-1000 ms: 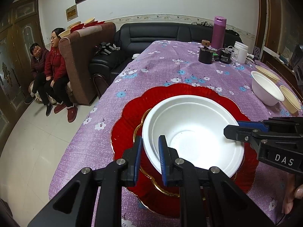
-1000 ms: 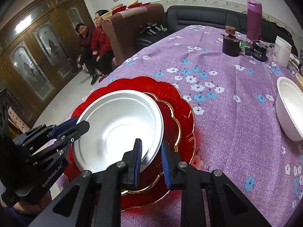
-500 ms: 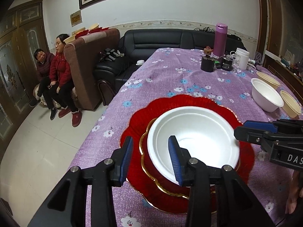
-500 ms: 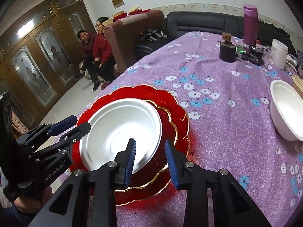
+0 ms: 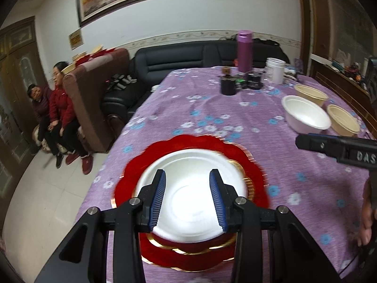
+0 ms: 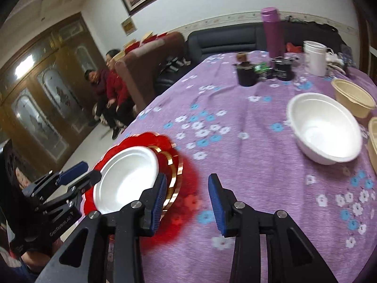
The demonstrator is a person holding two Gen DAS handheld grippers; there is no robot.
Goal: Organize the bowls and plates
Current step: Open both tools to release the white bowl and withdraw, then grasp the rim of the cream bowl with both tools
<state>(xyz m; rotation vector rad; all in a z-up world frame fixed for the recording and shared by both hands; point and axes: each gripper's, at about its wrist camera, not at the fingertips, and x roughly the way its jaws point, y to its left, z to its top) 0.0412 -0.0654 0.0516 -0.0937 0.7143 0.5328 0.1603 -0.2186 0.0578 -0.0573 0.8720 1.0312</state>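
The red plates [image 5: 146, 162] sat stacked at the near end of the purple flowered tablecloth [image 5: 212, 108], a smaller gold-rimmed one on a bigger scalloped one. A white bowl [image 5: 190, 193] rested in the middle of the red plates, w/ nothing gripping it.

Left gripper [image 5: 188, 195] hung above the white bowl, jaws apart and empty; its blue pads [image 5: 157, 193] touched nothing. Right gripper [image 6: 187, 200] hovered just right of the red plates over bare cloth, jaws opening, nothing btwn them.

Well beyond the red plates, toward the right edge of the table, stood a second white bowl [image 6: 324, 127]. Two tan bowls [image 5: 311, 94] were next to it, one behind and one to its right; whether they touched it, couldn't tell.

Far end of the table from the red plates: a purple flask [image 5: 244, 49], a white tub [image 5: 274, 70], a black cup [image 5: 228, 85] and some small dark bits, too blurred to name.

Off to the left of the red plates, past the table edge, two people [image 5: 54, 108] sat by a brown armchair [image 5: 94, 89], and a black sofa [image 5: 179, 59] ran along the wall.
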